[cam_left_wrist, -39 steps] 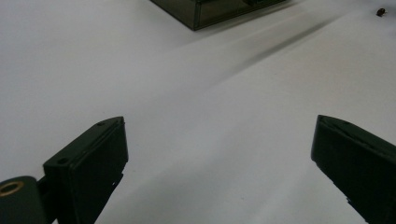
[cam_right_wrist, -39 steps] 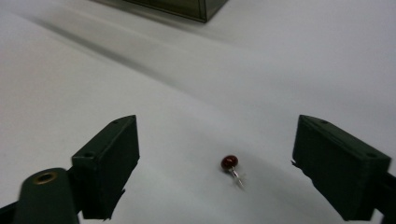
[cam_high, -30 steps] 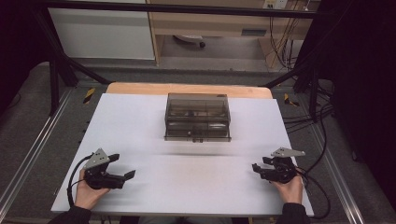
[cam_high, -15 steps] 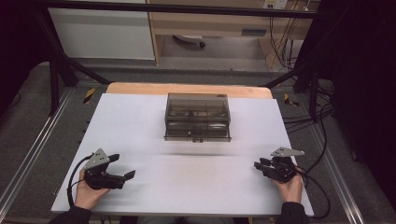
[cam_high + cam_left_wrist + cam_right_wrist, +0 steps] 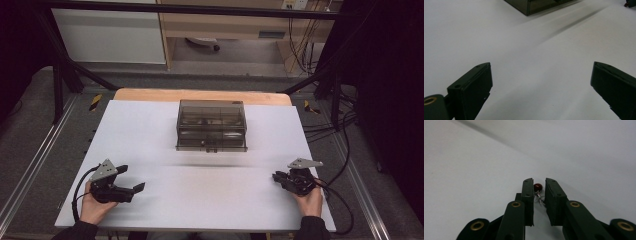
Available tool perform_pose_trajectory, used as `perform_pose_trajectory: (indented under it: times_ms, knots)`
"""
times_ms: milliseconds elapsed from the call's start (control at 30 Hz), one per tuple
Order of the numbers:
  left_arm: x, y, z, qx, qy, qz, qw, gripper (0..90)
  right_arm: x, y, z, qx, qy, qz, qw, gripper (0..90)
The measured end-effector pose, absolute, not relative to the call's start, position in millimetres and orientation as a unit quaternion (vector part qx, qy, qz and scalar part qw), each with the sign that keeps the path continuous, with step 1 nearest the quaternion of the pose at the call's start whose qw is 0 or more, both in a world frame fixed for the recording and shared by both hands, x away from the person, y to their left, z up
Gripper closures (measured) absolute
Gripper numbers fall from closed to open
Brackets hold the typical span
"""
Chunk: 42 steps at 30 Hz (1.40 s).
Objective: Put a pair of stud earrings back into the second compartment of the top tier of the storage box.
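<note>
Left gripper (image 5: 131, 181): jaws wide apart, empty, on table (image 5: 150, 130). Right gripper (image 5: 539, 185): jaws narrowly parted around red bead (image 5: 538, 186), possibly an earring; contact unclear. Smoked box (image 5: 212, 125): mid-table.

Left tool (image 5: 541, 82) jaws spread wide over bare white desk (image 5: 529, 57). Corner of dark translucent box (image 5: 537, 5) at top; contents unclear.

Smoky box (image 5: 541, 5) cropped by top edge.
</note>
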State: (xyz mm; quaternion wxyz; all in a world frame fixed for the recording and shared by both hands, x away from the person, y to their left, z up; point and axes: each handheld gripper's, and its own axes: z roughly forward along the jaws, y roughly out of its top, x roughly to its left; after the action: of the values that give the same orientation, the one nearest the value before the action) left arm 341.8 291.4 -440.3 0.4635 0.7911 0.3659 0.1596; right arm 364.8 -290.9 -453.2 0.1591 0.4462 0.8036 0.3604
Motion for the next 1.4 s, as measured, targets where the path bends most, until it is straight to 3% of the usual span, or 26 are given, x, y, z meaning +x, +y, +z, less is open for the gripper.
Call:
perform_pose_trajectory:
  times_ms: [1400]
  knots:
    - [341.4,292.1,-439.8,0.790,0.366,0.160,0.464,3.5,358.1,-282.7,-433.2,0.447,0.793,0.386,0.151,84.1]
